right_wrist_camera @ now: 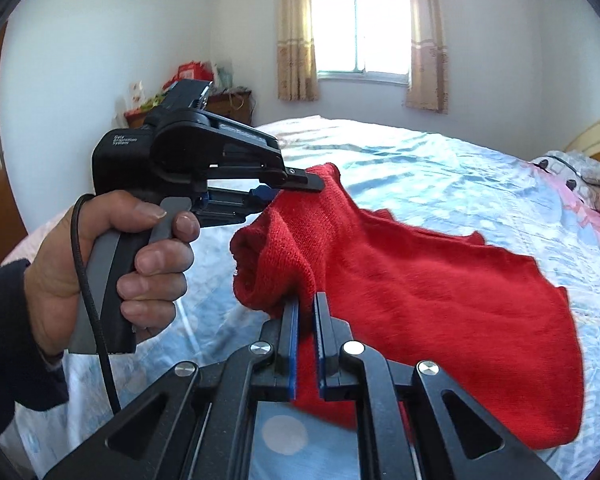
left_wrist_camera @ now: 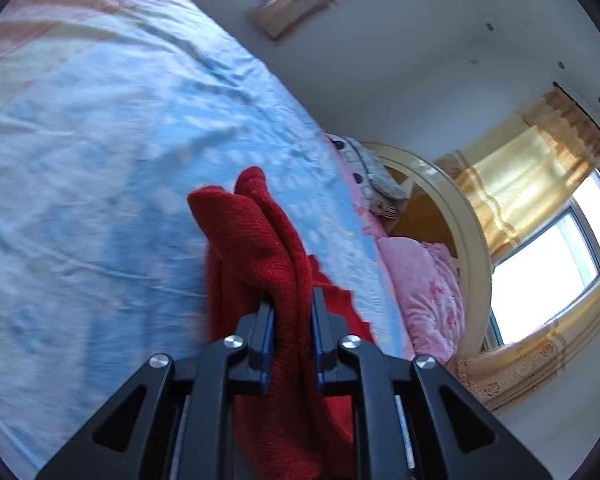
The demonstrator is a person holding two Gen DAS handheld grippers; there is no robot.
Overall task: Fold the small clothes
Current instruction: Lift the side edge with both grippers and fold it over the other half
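Left hand-held gripper [left_wrist_camera: 293, 300] is clamped on bunched red knit garment [left_wrist_camera: 260, 240], jaws nearly together with a thick fold between them. Right hand-held gripper [right_wrist_camera: 307, 304] pinches a thinner edge of the same garment [right_wrist_camera: 420, 300], jaws almost closed. Right wrist view alone shows the left unit from outside, a person's hand [right_wrist_camera: 112, 268] around its grip, and the cloth hanging spread above the blue bed [right_wrist_camera: 440, 168]. Left wrist view is motion-blurred. Count: two grippers, one garment.
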